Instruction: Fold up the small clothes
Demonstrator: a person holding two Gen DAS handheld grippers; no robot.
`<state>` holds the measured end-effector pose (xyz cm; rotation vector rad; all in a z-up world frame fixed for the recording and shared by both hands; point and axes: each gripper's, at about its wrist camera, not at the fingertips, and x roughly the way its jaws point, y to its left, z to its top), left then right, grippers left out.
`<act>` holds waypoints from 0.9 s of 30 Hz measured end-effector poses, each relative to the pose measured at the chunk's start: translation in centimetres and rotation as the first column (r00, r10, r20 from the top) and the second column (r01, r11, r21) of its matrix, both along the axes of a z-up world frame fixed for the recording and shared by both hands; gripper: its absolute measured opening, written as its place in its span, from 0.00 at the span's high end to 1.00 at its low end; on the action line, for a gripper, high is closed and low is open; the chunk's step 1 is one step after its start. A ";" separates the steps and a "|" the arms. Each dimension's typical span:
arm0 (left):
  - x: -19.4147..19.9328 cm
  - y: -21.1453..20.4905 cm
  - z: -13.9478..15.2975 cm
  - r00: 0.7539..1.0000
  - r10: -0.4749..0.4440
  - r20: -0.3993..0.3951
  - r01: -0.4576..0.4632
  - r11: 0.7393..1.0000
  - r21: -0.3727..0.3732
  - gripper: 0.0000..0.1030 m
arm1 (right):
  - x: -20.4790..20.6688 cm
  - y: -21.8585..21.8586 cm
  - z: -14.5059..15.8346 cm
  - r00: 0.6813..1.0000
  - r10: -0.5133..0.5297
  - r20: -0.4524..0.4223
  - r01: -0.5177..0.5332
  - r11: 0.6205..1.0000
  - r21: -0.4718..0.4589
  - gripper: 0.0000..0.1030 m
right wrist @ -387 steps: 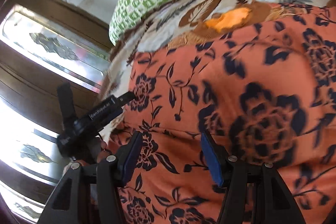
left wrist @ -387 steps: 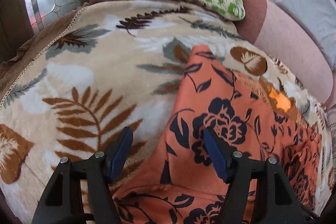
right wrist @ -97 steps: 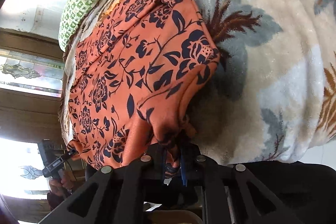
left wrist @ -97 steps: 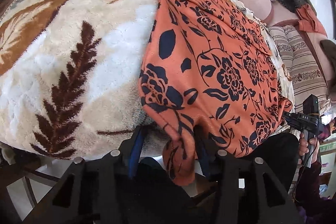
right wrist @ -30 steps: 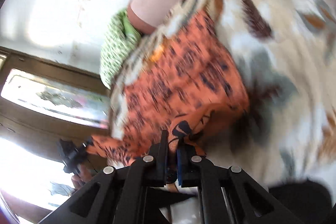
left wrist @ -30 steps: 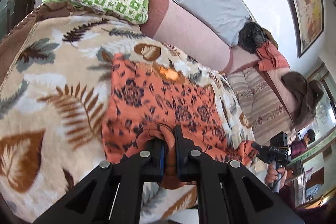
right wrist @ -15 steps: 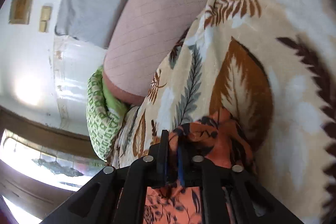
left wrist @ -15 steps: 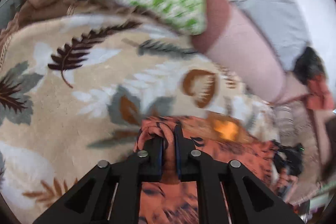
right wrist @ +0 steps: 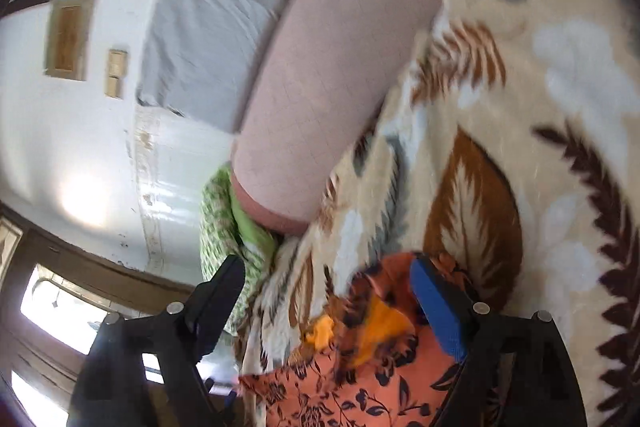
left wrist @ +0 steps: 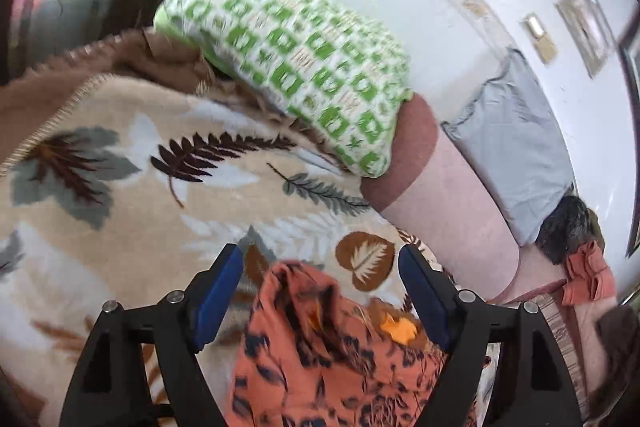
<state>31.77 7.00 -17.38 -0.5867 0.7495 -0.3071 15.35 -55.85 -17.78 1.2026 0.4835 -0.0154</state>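
Releasing: left gripper (left wrist: 320,287) and right gripper (right wrist: 328,291) fingers now wide open, holding nothing | orange cloth (left wrist: 320,355) dropped on blanket (left wrist: 120,227) | fold laid.

You are looking at orange garment (left wrist: 320,355) showing dark navy floral print, with one brighter yellow-orange patch. Blanket (left wrist: 120,195) is showing cream ground with brown, grey and white leaf and fern shapes, brown edging. Pillow (left wrist: 296,67) is wearing green-and-white square check. Bolster (right wrist: 328,67) is showing pale pink with darker reddish-brown end. Grey cushion (left wrist: 508,155) is sitting plain. Your left gripper (left wrist: 320,291) and right gripper (right wrist: 328,295) are showing black frames, blue pads.
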 end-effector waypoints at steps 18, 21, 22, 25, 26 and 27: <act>-3.9 -7.6 -8.5 0.993 -0.038 -0.116 0.069 0.959 0.276 0.22 | 13.2 13.4 -4.3 0.829 0.160 -0.536 -0.452 0.757 -0.472 0.69; -2.9 -6.7 -8.9 0.993 0.015 -0.116 0.013 0.973 0.230 0.22 | 15.7 12.1 -2.9 0.884 0.093 -0.458 -0.324 0.828 -0.457 0.68; -2.7 -6.4 -9.1 0.992 0.022 -0.125 0.004 0.979 0.206 0.22 | 16.2 12.6 -2.2 0.893 0.106 -0.437 -0.317 0.837 -0.446 0.68; -3.2 -5.7 -8.5 0.992 0.034 -0.119 -0.010 0.982 0.191 0.22 | 15.4 15.9 -0.3 0.896 0.189 -0.402 -0.376 0.805 -0.460 0.67; -3.5 -5.7 -8.2 0.993 0.045 -0.114 -0.018 0.974 0.227 0.22 | 15.0 17.9 -0.2 0.877 0.269 -0.399 -0.437 0.793 -0.425 0.67; -3.7 -5.7 -8.0 0.992 0.059 -0.111 -0.027 0.962 0.273 0.22 | 14.8 19.6 -0.1 0.853 0.331 -0.402 -0.489 0.777 -0.397 0.67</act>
